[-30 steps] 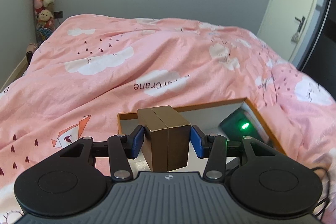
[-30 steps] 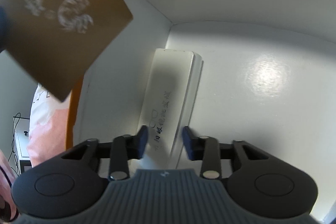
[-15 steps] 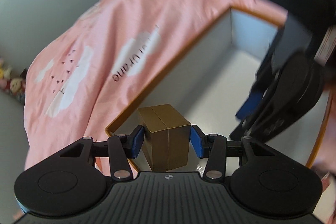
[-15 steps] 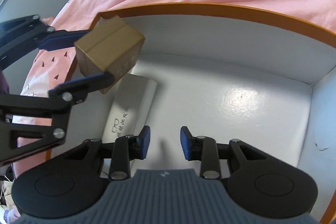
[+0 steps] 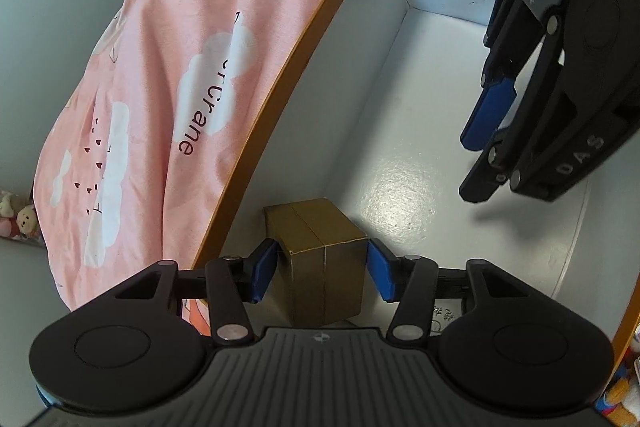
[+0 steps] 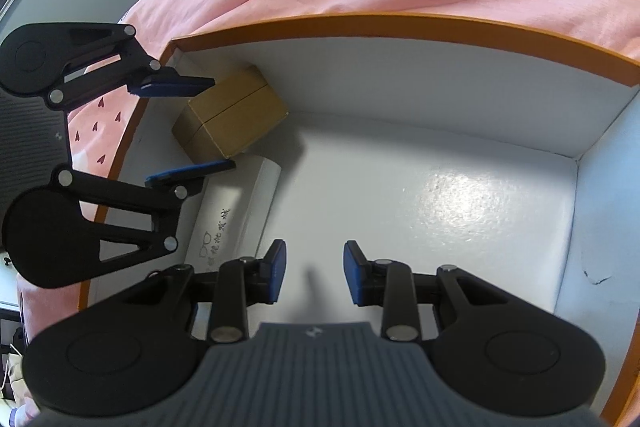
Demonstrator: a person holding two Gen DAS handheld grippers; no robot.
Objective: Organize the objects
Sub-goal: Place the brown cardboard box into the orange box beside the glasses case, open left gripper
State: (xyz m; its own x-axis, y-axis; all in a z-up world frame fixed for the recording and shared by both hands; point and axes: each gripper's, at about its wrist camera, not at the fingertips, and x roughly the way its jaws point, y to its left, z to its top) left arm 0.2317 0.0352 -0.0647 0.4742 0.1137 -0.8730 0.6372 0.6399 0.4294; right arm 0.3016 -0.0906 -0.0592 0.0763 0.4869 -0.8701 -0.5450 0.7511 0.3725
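Observation:
A small brown cardboard box (image 5: 320, 259) sits in the corner of an orange-rimmed white box (image 5: 304, 51), partly on a long white case (image 6: 236, 211). My left gripper (image 5: 320, 277) straddles the brown box with its jaws spread and small gaps at both pads, so it is open. From the right wrist view the brown box (image 6: 230, 115) lies between the left gripper's blue pads (image 6: 176, 85), apart from both. My right gripper (image 6: 314, 273) is open and empty above the white floor of the orange-rimmed box (image 6: 400, 27); it shows in the left wrist view (image 5: 492, 83) too.
The orange-rimmed box lies on a pink quilt (image 5: 160, 75) with white clouds. Plush toys (image 5: 18, 219) stand by the grey wall at far left. The white floor (image 6: 440, 195) right of the case is bare.
My left gripper lowered the brown box into the corner of the orange-rimmed box and opened off it. My right gripper let go of the white case and drew back to the right.

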